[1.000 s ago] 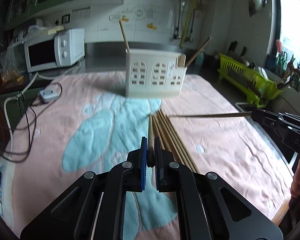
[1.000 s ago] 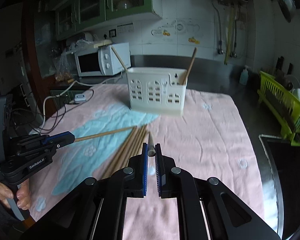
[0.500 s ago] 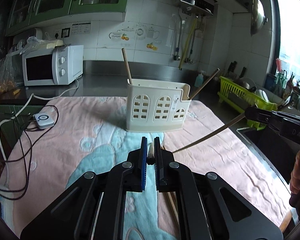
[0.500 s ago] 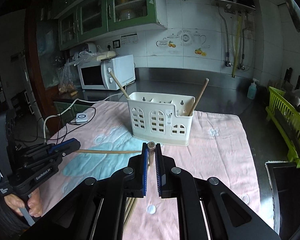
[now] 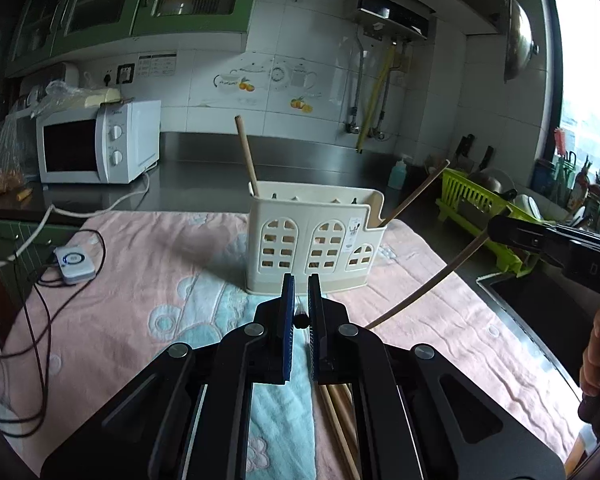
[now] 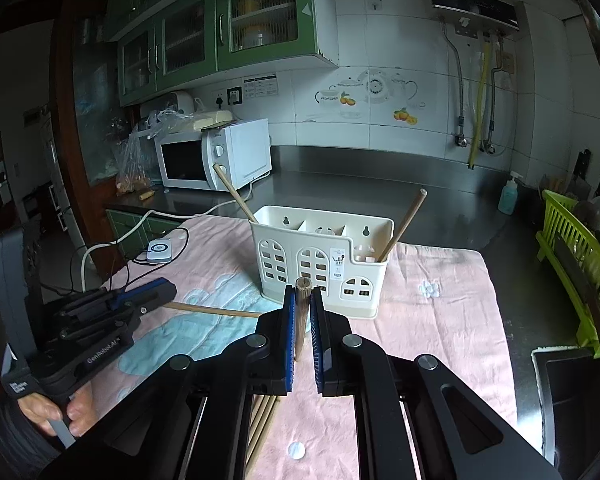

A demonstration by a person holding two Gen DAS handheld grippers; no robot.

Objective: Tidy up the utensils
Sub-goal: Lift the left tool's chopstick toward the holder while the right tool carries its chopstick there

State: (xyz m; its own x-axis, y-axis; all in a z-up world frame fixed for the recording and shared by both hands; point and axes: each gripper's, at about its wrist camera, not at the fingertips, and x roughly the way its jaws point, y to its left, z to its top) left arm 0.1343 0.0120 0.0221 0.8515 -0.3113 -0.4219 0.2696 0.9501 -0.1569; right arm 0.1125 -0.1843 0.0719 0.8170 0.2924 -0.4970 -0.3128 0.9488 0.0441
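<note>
Right wrist view, cream holder (image 6: 320,264) with two chopsticks (image 6: 404,224), both tools clamped on chopsticks

Matt wooden chopsticks (image 6: 302,312), a glossy cream plastic holder (image 6: 320,264), soft pink cloth (image 6: 440,320), and probably steel counter (image 6: 360,192).

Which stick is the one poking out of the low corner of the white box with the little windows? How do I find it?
Look for the pink cloth on the kitchen counter; a white box with window-shaped holes stands on it. Two sticks poke out of the box. Yours is the stick on the right in the right wrist view, in the low, stepped-down end, leaning right, while the other stick leans left toward the microwave.
</note>
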